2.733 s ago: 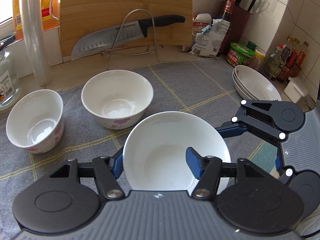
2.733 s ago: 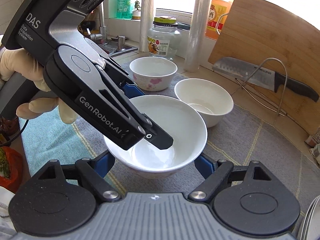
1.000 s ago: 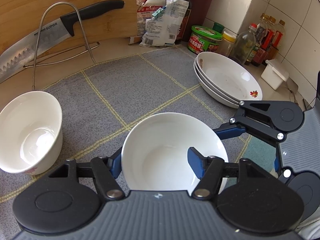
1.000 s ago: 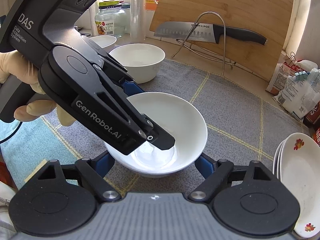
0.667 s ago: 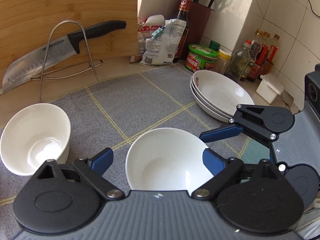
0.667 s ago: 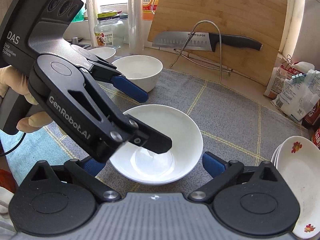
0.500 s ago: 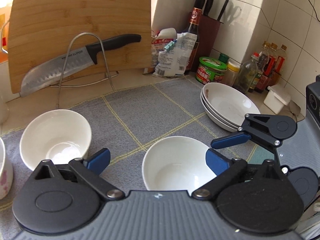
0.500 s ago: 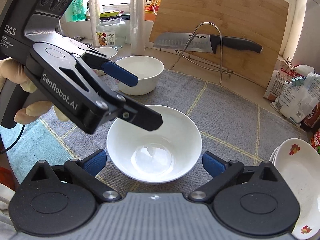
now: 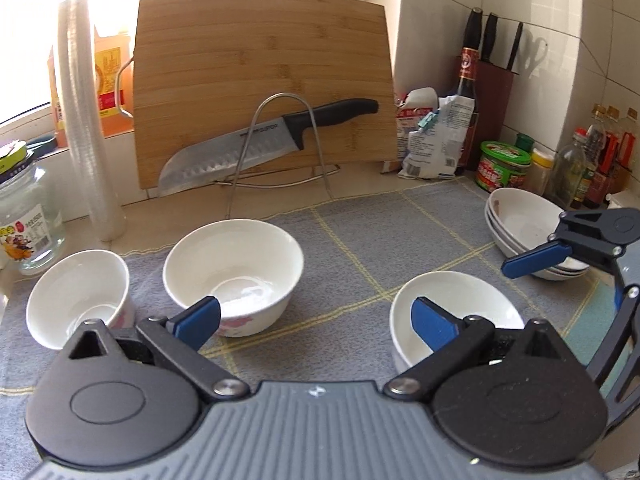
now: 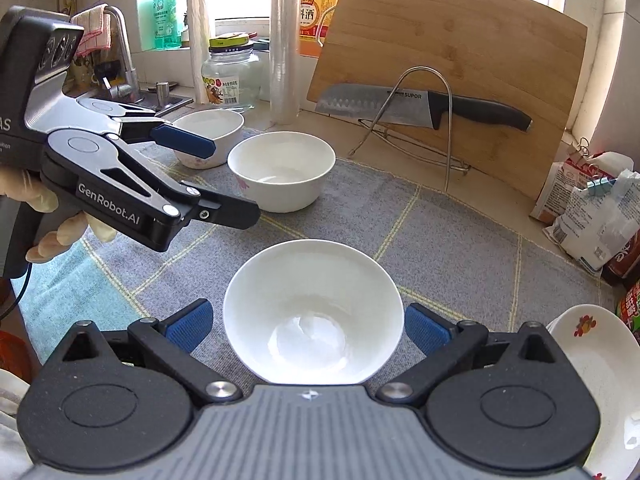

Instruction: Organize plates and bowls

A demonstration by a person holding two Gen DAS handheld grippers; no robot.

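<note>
plain bowl point(image 10: 313, 312) is being left released on the grey mat point(image 10: 460, 240) | both grips are now undone: left gripper point(image 9: 316, 320) being swung wide-open toward flowered bowl point(image 9: 233, 274), right gripper point(image 10: 306, 330) gaping astride plain bowl, untouching | stacking is being awaited

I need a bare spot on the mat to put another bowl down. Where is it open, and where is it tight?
Open: the grey mat between the near bowl, the knife stand and the plate stack. Tight: the left end, where two bowls sit close by the jar, and the corner of bottles behind the plates.
</note>
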